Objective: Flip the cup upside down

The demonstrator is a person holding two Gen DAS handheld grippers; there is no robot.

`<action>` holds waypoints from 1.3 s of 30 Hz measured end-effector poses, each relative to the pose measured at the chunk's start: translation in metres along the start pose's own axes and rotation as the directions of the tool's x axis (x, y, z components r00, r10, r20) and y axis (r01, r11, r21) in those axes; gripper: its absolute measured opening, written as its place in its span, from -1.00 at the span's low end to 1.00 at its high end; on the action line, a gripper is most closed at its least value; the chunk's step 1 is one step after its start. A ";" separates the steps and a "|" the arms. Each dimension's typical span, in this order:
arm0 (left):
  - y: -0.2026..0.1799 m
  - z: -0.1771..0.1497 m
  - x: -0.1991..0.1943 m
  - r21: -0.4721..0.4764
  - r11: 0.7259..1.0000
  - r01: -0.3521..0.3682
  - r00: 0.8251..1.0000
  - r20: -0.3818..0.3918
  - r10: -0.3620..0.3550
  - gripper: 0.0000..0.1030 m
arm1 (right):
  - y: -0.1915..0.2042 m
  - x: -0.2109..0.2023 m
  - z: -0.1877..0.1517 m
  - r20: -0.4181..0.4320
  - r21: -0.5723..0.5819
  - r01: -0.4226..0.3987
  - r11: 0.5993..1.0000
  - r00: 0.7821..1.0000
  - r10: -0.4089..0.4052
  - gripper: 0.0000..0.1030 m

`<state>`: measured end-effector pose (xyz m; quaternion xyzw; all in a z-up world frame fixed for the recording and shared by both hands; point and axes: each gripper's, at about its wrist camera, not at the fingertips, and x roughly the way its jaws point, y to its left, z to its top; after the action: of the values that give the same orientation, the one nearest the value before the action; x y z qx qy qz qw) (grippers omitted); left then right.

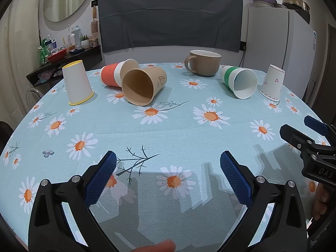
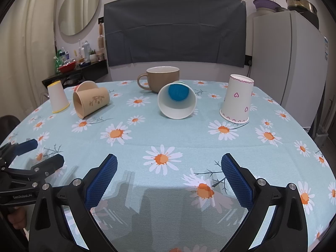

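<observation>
Several cups sit on the daisy tablecloth (image 1: 168,134). A brown mug (image 1: 203,65) (image 2: 161,79) stands upright at the back. A tan paper cup (image 1: 142,86) (image 2: 90,101), an orange-banded cup (image 1: 117,73) and a green-banded cup (image 1: 239,82) (image 2: 177,103) lie on their sides. A yellow-rimmed cup (image 1: 77,83) (image 2: 57,97) and a heart-patterned cup (image 1: 272,83) (image 2: 237,98) stand upside down. My left gripper (image 1: 168,174) is open and empty near the front edge. My right gripper (image 2: 169,176) is open and empty, also seen in the left wrist view (image 1: 294,130).
A white fridge (image 2: 289,58) stands at the right behind the table. A dark shelf (image 1: 67,63) with bottles and a red bowl is at the back left. A grey cloth (image 1: 170,19) hangs on the far wall.
</observation>
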<state>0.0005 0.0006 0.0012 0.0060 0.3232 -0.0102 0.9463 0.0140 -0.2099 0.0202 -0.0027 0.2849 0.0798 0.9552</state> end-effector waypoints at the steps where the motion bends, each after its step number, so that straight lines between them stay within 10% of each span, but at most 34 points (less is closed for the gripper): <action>1: 0.000 0.000 0.000 -0.001 1.000 0.001 1.000 0.000 -0.001 0.88 | 0.000 0.000 0.000 0.000 0.000 0.000 1.000 1.000 0.000 0.85; 39: -0.015 0.045 0.004 0.064 0.997 0.038 0.999 -0.011 -0.038 0.88 | -0.008 0.016 0.048 -0.044 -0.054 0.058 0.997 0.997 -0.061 0.85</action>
<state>0.0308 -0.0154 0.0342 0.0304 0.3272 -0.0385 0.9437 0.0546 -0.2131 0.0514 -0.0380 0.3042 0.0587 0.9500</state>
